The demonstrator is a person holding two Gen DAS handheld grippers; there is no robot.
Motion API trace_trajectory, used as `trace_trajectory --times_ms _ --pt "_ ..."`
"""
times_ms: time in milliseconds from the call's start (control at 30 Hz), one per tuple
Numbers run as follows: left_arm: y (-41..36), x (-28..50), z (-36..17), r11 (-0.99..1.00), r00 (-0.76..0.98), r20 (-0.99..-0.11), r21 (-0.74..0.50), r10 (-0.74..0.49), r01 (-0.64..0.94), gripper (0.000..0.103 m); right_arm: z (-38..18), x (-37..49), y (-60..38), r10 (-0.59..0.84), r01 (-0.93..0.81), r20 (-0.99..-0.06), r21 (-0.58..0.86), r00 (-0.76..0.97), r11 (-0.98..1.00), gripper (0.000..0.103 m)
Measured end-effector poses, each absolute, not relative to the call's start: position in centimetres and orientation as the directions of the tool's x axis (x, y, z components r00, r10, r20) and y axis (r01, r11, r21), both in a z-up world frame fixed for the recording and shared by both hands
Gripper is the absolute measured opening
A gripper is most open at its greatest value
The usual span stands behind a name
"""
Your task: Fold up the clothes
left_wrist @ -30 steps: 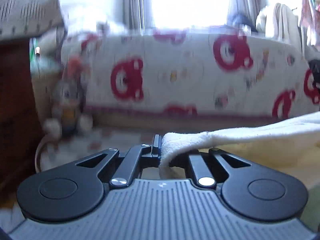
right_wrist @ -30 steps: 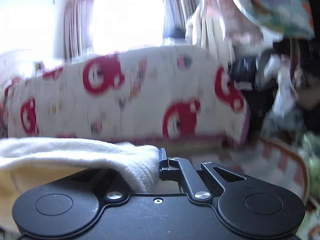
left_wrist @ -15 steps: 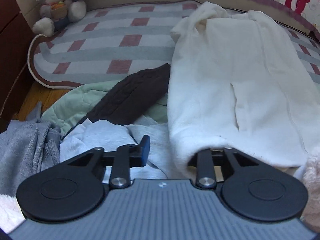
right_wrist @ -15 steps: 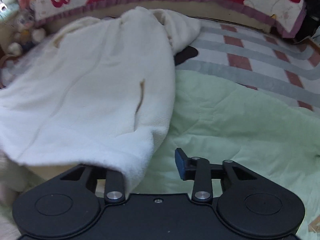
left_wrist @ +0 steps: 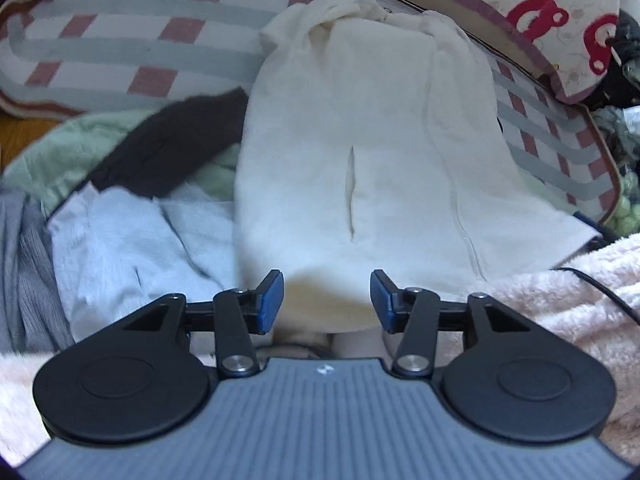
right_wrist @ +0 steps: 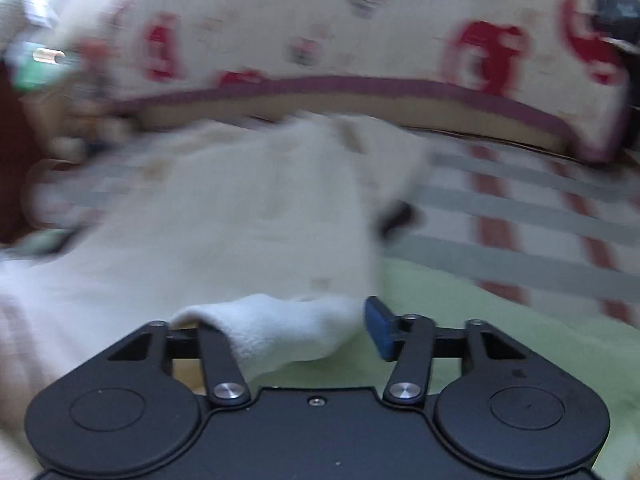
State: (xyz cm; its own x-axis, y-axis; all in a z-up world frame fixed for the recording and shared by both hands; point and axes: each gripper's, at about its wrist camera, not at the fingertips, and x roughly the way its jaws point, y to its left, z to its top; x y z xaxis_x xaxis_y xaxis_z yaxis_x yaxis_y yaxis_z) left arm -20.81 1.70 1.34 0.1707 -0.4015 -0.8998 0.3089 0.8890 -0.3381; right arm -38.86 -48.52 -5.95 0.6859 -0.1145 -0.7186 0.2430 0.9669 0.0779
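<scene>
Left gripper (left_wrist: 326, 300): released, jaws apart, holding nothing, just short of the cream garment's (left_wrist: 360, 152) near hem. Garment lies spread on the bed (left_wrist: 120, 40). Right gripper (right_wrist: 320, 328): jaws apart, a garment fold draped across its left finger; view blurred.

Both wrist views low, close over cream garment (left_wrist: 360, 140)

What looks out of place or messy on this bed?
The cream jacket lies crooked, its hood end bunched. A dark brown garment pokes out from under its edge, atop a jumble of pale blue clothes and a green blanket.
</scene>
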Motion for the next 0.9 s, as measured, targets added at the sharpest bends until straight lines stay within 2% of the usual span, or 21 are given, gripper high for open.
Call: trace_trajectory --times_ms 67,100,200,333,433,500,533,567,633,667,700,767,800,833,900 --pt "2.3 -20.4 1.6 0.899 0.181 -0.907 -0.316 -0.380 0.303 0.045 -7.3 -38.3 -48.2 -0.175 0.320 -0.838 0.000 0.517 0.947 0.059" --pt "2.5 -19.9 1.8 0.908 0.199 -0.914 -0.284 -0.354 0.308 0.045 -7.7 -38.3 -47.8 -0.196 0.317 -0.867 -0.047 0.458 0.947 0.059" --pt "2.6 -18.3 3.6 0.906 0.251 -0.907 -0.241 -0.338 0.347 0.045 -6.1 -38.9 -45.9 -0.177 0.243 -0.860 -0.064 0.478 0.968 0.059" --pt "0.0 -15.5 5.9 0.888 0.338 -0.888 -0.147 -0.313 0.436 0.047 -2.6 -38.6 -46.1 -0.060 0.233 -0.780 0.113 0.623 0.966 0.060" --pt "-3.4 -13.7 6.5 0.865 0.437 -0.858 -0.016 -0.270 0.502 0.047 -0.9 -37.0 -47.2 0.071 0.236 -0.706 0.328 0.705 0.915 0.059" --pt "-5.0 -12.7 6.3 0.855 0.452 -0.854 0.017 -0.257 0.519 0.047 -0.3 -36.5 -48.3 0.174 0.222 -0.651 0.480 0.739 0.849 0.059" --pt "-5.5 -12.3 6.2 0.854 0.443 -0.860 0.016 -0.254 0.521 0.047 -0.2 -36.5 -48.6 0.180 0.225 -0.644 0.494 0.744 0.840 0.060" --pt "-5.9 -12.0 6.1 0.852 0.434 -0.865 0.015 -0.252 0.523 0.047 -0.4 -36.6 -48.5 0.109 0.255 -0.673 0.419 0.732 0.871 0.063" --pt "-6.6 -11.7 5.8 0.847 0.424 -0.872 0.021 -0.244 0.531 0.047 -2.0 -37.1 -47.2 -0.146 0.333 -0.769 0.091 0.622 0.939 0.065" --pt "-7.0 -11.6 5.6 0.843 0.424 -0.875 0.034 -0.235 0.536 0.047 -3.2 -37.5 -46.8 -0.222 0.334 -0.792 -0.024 0.569 0.942 0.065" --pt "-7.4 -11.6 5.2 0.840 0.422 -0.878 0.044 -0.226 0.541 0.047 -4.1 -38.3 -47.2 -0.200 0.330 -0.807 -0.007 0.555 0.944 0.064" --pt "-8.2 -11.5 4.3 0.832 0.407 -0.887 0.047 -0.220 0.552 0.047 -5.3 -40.4 -49.5 0.035 0.318 -0.781 0.295 0.624 0.901 0.060" --pt "-8.7 -11.4 3.7 0.828 0.391 -0.893 0.037 -0.224 0.559 0.047 -5.7 -41.4 -50.5 0.093 0.319 -0.740 0.395 0.666 0.861 0.060" --pt "-9.2 -11.3 3.1 0.824 0.374 -0.899 0.027 -0.228 0.566 0.047 -6.2 -42.0 -50.9 0.083 0.331 -0.730 0.404 0.678 0.853 0.062" --pt "-10.7 -10.7 1.9 0.812 0.346 -0.911 0.023 -0.223 0.583 0.047 -6.9 -42.1 -50.7 -0.022 0.362 -0.766 0.278 0.642 0.890 0.064"
